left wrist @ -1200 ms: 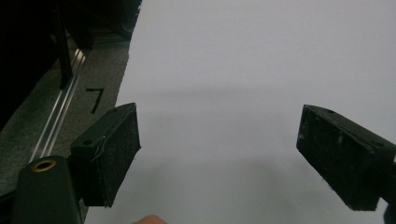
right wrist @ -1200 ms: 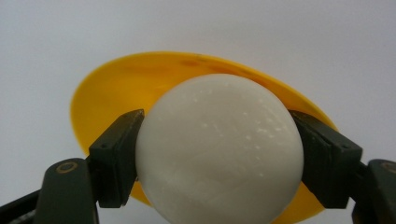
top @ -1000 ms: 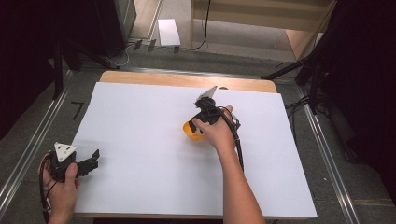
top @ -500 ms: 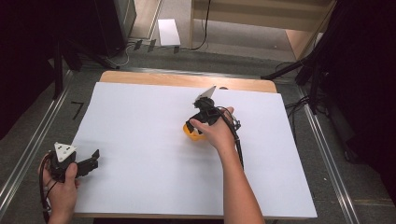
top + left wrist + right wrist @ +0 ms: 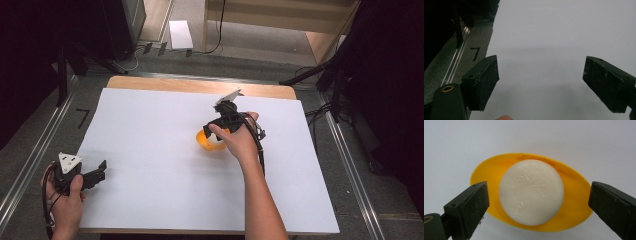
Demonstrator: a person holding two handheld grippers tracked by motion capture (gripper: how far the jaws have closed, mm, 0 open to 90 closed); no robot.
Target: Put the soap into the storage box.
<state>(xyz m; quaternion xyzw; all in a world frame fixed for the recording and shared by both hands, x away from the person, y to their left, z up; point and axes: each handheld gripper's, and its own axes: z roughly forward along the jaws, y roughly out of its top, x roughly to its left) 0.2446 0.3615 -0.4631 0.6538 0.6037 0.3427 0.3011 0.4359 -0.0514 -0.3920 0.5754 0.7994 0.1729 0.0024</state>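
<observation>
A small yellow bowl (image 5: 204, 142) sits near the middle of the white sheet, with a white ball (image 5: 531, 192) resting in it. In the right gripper view the yellow bowl (image 5: 576, 197) lies just beyond the jaws. My right gripper (image 5: 537, 207) is open, its jaws standing either side of the bowl and ball without touching them. In the high view the right gripper (image 5: 216, 134) hangs over the bowl and hides part of it. My left gripper (image 5: 100, 172) rests at the sheet's near left corner, open and holding nothing; the left gripper (image 5: 541, 85) looks across bare white sheet.
A white sheet (image 5: 150, 150) covers most of the wooden table (image 5: 200, 86). Metal rails (image 5: 30, 165) run along the left and right sides. A black mark (image 5: 475, 53) lies on the grey floor left of the sheet. Dark stands and cables sit beyond the far edge.
The right hand and its gripper have shifted slightly nearer over the yellow bowl. The left gripper has stayed where it was.
</observation>
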